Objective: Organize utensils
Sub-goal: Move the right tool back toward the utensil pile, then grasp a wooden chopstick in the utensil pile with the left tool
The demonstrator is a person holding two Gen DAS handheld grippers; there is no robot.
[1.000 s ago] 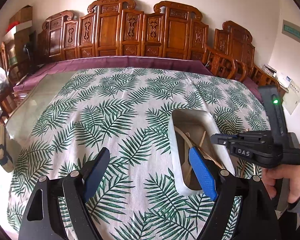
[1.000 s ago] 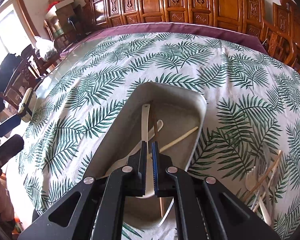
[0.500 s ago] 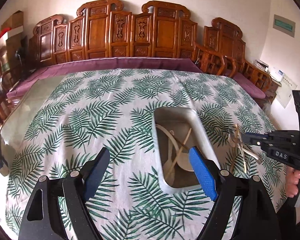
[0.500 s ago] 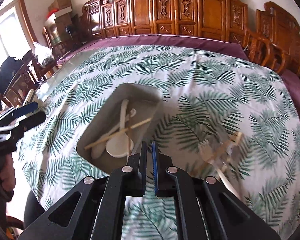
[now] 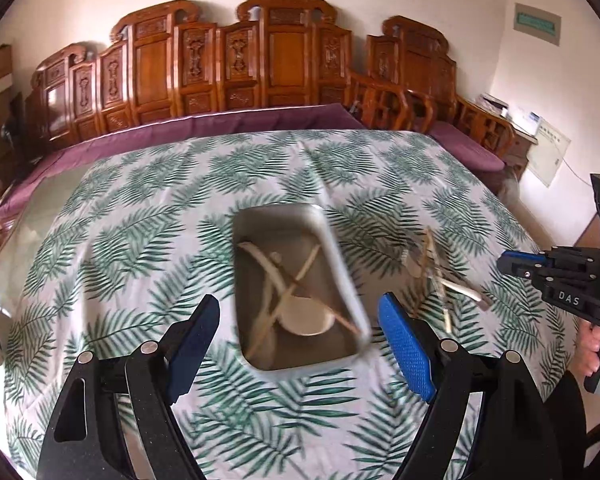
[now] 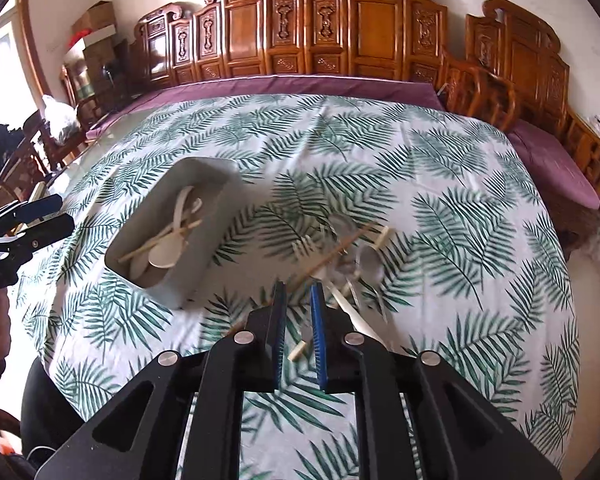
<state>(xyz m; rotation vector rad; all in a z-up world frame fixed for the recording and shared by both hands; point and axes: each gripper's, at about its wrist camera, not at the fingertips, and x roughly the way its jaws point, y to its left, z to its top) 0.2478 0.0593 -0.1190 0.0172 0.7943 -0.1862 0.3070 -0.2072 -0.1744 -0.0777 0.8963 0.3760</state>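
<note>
A grey rectangular tray (image 5: 336, 264) (image 6: 204, 248) sits on the palm-leaf tablecloth and holds a white spoon (image 5: 306, 322), a pale ladle and wooden chopsticks (image 6: 160, 240). A loose pile of utensils (image 5: 440, 276) (image 6: 348, 260) lies on the cloth to the tray's right: chopsticks, spoons, a fork. My left gripper (image 5: 300, 344) is open and empty, held above the near end of the tray. My right gripper (image 6: 298, 316) (image 5: 512, 260) is slightly open and empty, just in front of the loose pile, with a chopstick end showing between its fingers.
The table (image 6: 460, 184) is covered by the leaf-print cloth with a purple cloth at the far edge. Carved wooden chairs (image 5: 284, 60) line the wall behind it. More chairs and boxes (image 6: 92, 40) stand at the left.
My right gripper has moved from over the tray to the loose pile on the right and its jaws have parted a little. My left gripper has pulled back and stayed open.
</note>
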